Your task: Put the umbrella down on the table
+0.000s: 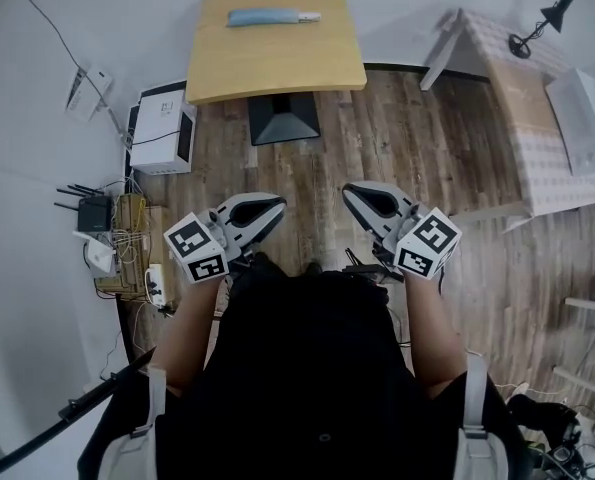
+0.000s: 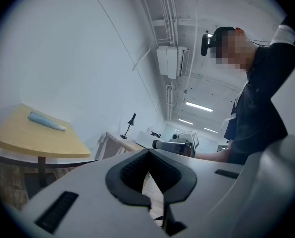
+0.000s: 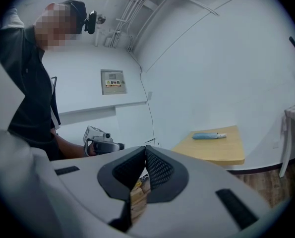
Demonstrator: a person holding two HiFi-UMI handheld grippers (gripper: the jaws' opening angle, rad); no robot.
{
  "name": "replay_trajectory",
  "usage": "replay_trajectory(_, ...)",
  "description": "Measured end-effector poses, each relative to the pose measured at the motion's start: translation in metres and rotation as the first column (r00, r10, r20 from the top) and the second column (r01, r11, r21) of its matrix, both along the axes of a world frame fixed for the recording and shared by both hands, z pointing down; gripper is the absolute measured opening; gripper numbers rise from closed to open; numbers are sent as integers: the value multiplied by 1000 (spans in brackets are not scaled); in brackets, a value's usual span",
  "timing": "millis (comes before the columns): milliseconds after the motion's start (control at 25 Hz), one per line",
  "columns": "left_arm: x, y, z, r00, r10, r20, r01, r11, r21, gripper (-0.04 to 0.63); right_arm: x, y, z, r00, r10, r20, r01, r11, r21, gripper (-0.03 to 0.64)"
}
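The folded light-blue umbrella (image 1: 269,16) lies flat on the far part of the wooden table (image 1: 277,63), with nothing holding it. It also shows in the left gripper view as the umbrella (image 2: 46,121) on the table (image 2: 35,142), and in the right gripper view as the umbrella (image 3: 209,136) on the table (image 3: 214,151). My left gripper (image 1: 280,204) and right gripper (image 1: 347,190) are close to the person's body, well short of the table. Both are shut and empty. Their tips meet at the left gripper (image 2: 148,151) and the right gripper (image 3: 145,148).
The table's dark pedestal base (image 1: 283,118) stands on the wood floor. A white box-shaped device (image 1: 162,133), a router and tangled cables (image 1: 112,238) line the left wall. At the right is a cloth-covered table (image 1: 537,118) with a black desk lamp (image 1: 542,23).
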State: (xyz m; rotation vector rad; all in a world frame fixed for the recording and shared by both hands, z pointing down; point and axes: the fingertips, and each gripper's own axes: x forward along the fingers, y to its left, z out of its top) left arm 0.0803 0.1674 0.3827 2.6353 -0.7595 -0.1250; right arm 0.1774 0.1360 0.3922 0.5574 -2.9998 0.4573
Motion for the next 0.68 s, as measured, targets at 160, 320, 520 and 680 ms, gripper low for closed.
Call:
replay_trajectory(160,14,7,3,999,-36,14,36,999,-7,12,15,13,7,999,-31,9,31,999,-20,20)
replay_trajectory(320,10,14,6,996,-82,22,83,996,-25,12,19,21,14,998,-57,12,57,998,-34,20)
replay_trajectory(520,5,25,22,996,-86,38,88,995,-48,12,13,21,19,998,-69,12,69,997,-43,20)
replay_trajectory(680,-7,33,29,995,-84,62,88,993,-75,12,-4,27,15,997,-77,19,78,996,-35,20)
